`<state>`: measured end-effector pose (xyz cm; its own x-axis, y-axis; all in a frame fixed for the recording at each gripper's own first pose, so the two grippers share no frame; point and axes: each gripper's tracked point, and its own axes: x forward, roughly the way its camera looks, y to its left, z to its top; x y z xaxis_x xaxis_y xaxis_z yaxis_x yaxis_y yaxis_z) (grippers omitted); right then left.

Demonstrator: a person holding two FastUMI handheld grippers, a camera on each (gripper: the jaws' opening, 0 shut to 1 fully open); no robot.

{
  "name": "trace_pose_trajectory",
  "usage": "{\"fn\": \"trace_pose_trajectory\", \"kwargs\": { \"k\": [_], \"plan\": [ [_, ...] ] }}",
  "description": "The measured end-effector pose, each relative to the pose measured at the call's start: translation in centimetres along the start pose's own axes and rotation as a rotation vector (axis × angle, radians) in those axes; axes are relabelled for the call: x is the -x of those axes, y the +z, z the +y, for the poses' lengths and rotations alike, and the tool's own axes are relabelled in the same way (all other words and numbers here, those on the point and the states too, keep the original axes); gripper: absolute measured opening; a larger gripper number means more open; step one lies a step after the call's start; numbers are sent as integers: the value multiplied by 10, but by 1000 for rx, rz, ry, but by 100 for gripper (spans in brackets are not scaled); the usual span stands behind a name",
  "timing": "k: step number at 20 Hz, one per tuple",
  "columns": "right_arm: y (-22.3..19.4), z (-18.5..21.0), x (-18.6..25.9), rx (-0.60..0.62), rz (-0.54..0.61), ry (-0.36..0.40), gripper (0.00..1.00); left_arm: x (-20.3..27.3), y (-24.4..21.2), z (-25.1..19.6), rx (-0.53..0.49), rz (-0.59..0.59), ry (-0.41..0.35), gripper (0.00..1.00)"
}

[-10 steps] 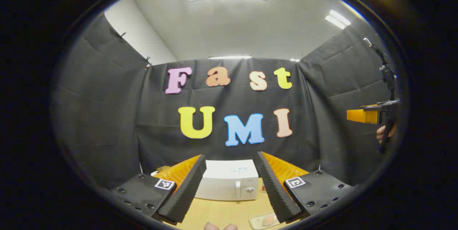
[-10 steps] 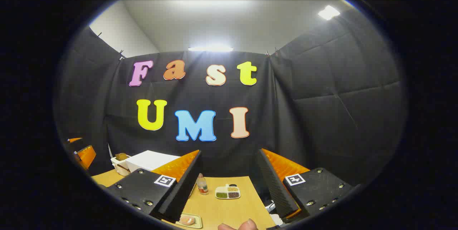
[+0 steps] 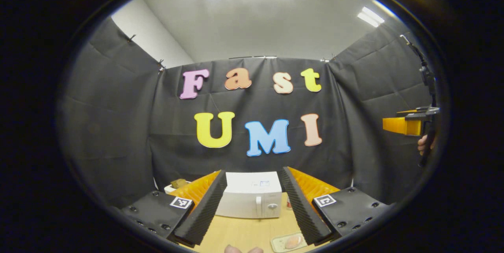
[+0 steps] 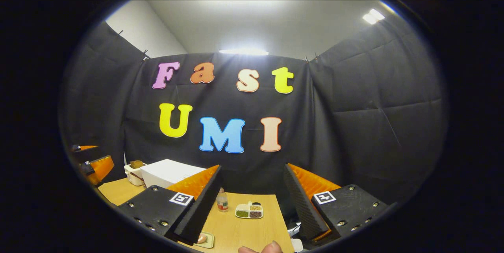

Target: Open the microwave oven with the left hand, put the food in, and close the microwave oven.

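A white microwave oven (image 3: 250, 201) stands with its door closed at the back of the wooden table (image 3: 244, 233), framed between the fingers of my left gripper (image 3: 252, 209), which is open and held well in front of it. A small plate with a piece of pinkish food (image 3: 290, 241) lies on the table near the left gripper's right finger. In the right gripper view the microwave oven (image 4: 167, 172) is at the left and the food plate (image 4: 202, 239) lies low beside the left finger. My right gripper (image 4: 252, 205) is open, holding nothing. It also appears at the far right as the right gripper (image 3: 405, 125), raised in a hand.
A small bottle (image 4: 222, 202) and a divided dish of grains (image 4: 249, 211) stand on the table ahead of the right gripper. A white toaster-like box (image 4: 134, 170) sits behind the microwave's left side. Black cloth walls close in the table on three sides.
Both views have shifted slightly: the left gripper has tipped a little lower toward the microwave, and the right gripper has swung a bit to the left. Nothing was grasped.
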<state>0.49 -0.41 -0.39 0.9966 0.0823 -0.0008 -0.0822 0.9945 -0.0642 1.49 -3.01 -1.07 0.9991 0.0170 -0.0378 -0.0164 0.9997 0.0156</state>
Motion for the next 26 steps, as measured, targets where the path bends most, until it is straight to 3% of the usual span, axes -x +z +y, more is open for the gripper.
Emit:
{"fn": "trace_pose_trajectory", "kwargs": {
  "k": [7, 8, 10, 16, 24, 26],
  "plan": [
    [-6, -9, -6, -56, -4, 84, 95, 2, 0, -34, -19, 11, 30, 98],
    [-8, -12, -6, -64, -6, 91, 95, 0, -3, -37, -24, 11, 32, 94],
    [-11, -21, -10, -71, 1, 79, 95, -8, -18, -39, -31, 26, 32, 97],
    [-14, -23, -29, -63, 28, 28, 95, -65, -102, -31, -28, 115, 10, 96],
    [-13, -4, -75, 11, 67, -86, 95, -159, -261, -26, -38, 269, -66, 100],
    [-14, -1, -86, 33, 87, -113, 95, -183, -296, -29, -42, 302, -92, 95]
  ]
}}
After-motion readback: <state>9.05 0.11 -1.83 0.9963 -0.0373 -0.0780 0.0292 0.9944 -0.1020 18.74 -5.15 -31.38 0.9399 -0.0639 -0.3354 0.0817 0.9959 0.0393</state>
